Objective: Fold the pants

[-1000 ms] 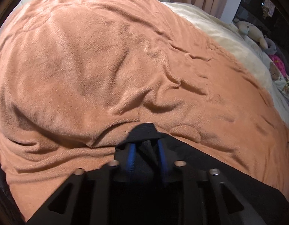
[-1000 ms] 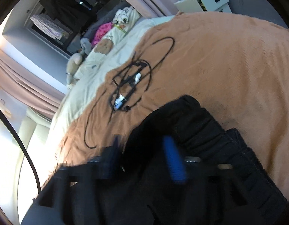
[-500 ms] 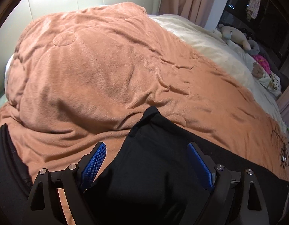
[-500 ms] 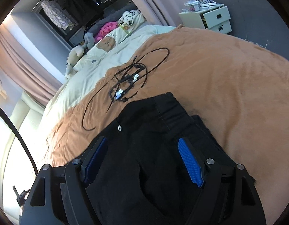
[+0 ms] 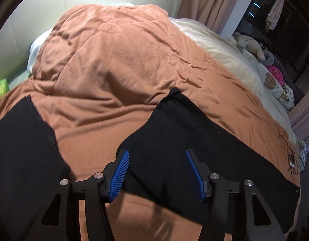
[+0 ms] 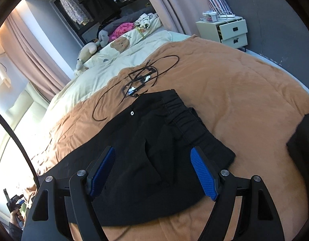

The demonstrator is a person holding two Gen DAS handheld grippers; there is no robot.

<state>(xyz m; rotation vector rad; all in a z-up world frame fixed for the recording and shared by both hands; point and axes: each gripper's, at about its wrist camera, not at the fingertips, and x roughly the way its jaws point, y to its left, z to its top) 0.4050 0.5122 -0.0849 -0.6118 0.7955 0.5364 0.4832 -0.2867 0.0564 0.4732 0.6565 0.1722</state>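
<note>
**Laying out done, first fold to come**

Covering most of the bed [image 5: 118, 64] is an orange-brown blanket [image 6: 244, 92], with a cream quilt [image 6: 106, 64] along its far edge. On that blanket lie your black pants [image 6: 154, 140], spread lengthwise. In the right wrist view the gathered waistband [image 6: 180, 112] faces the bed's far corner by the white nightstand [image 6: 230, 32]. In the left wrist view one leg [image 5: 174, 140] runs up toward the headboard edge, its hem corner raised slightly, and the other leg [image 5: 23, 140] lies well apart at the left.

Your judgement should be that the garment is only spread flat and the legs are not yet together. The next move calls for a grip on one leg and a carry across onto the other, seams aligned.

Your left tongs [image 5: 159, 172] have just been closing to a middling gap, above the leg, pads not pressing cloth. Your right tongs [image 6: 154, 172] stand wide over the seat, holding nothing. Mind the black cable tangle [image 6: 140, 82] just beside the waistband.
</note>
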